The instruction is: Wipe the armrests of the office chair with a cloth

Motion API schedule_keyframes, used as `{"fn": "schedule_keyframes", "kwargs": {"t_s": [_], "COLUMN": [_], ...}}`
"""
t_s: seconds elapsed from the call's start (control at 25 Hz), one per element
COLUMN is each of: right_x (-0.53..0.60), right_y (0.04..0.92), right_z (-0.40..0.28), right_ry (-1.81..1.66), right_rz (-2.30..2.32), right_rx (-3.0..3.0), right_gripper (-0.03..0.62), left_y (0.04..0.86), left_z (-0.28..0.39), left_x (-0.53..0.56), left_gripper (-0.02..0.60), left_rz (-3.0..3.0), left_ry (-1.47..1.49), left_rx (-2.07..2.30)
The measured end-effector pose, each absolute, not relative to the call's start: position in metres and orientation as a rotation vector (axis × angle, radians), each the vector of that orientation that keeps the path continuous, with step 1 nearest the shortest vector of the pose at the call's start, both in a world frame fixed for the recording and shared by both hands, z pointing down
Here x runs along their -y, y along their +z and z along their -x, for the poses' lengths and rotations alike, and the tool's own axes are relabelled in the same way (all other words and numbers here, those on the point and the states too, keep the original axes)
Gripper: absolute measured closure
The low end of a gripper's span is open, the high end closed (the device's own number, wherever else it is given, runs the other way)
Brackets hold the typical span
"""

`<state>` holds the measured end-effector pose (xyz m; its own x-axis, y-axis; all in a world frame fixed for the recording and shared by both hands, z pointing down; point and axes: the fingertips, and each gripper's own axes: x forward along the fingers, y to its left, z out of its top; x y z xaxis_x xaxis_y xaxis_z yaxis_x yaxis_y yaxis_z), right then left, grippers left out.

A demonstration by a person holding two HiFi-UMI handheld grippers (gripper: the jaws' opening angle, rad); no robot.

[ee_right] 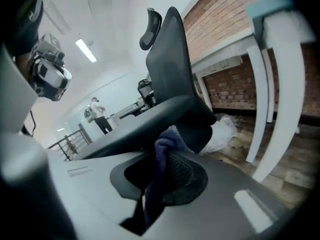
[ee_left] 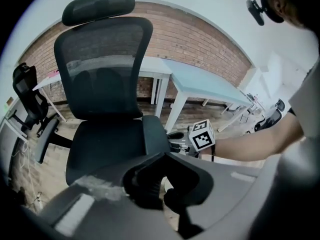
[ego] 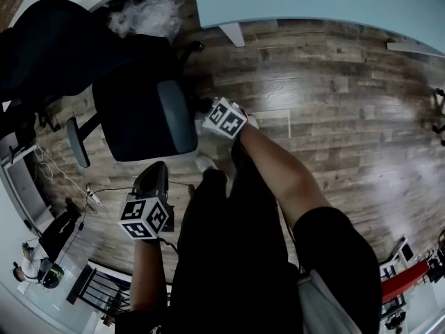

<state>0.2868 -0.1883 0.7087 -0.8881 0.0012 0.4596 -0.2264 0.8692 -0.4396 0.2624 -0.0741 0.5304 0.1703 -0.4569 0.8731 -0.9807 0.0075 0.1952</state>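
- Since the office chair (ee_left: 102, 89) stands free on the wood floor (ego: 313, 96), near its edge below the brick wall (ee_left: 200, 39), we judge a firm wipe could roll or swivel it away.
- The white table (ee_left: 200, 86) stands just behind the chair; its leg (ee_right: 265, 84) is near our right side and could catch a wide sweep.
- Crumpled plastic wrap (ego: 142, 12) lies under the table, off our path.
- The near armrest (ego: 177, 117) lies just ahead of the right gripper (ee_right: 165, 161); the far armrest (ego: 76, 142) is on the chair's other side.
- That gripper pinches a bunched blue cloth (ee_right: 161, 149); we think so small a bite might slip under rubbing.
- The left gripper (ee_left: 161, 188) hangs narrowly parted and empty.
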Motion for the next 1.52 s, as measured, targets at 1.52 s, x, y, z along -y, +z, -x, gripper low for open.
{"fn": "schedule_keyframes", "kwargs": {"t_s": [1.52], "right_x": [-0.054], "right_y": [0.35], "right_z": [-0.308], "right_ry": [0.086], "right_rz": [-1.031], "right_rx": [2.767], "right_gripper": [0.546], "left_y": [0.404], "left_z": [-0.056], "left_x": [-0.07], "left_gripper": [0.577], "left_rz": [-1.972], "left_ry": [0.243], "left_rx": [1.761]}}
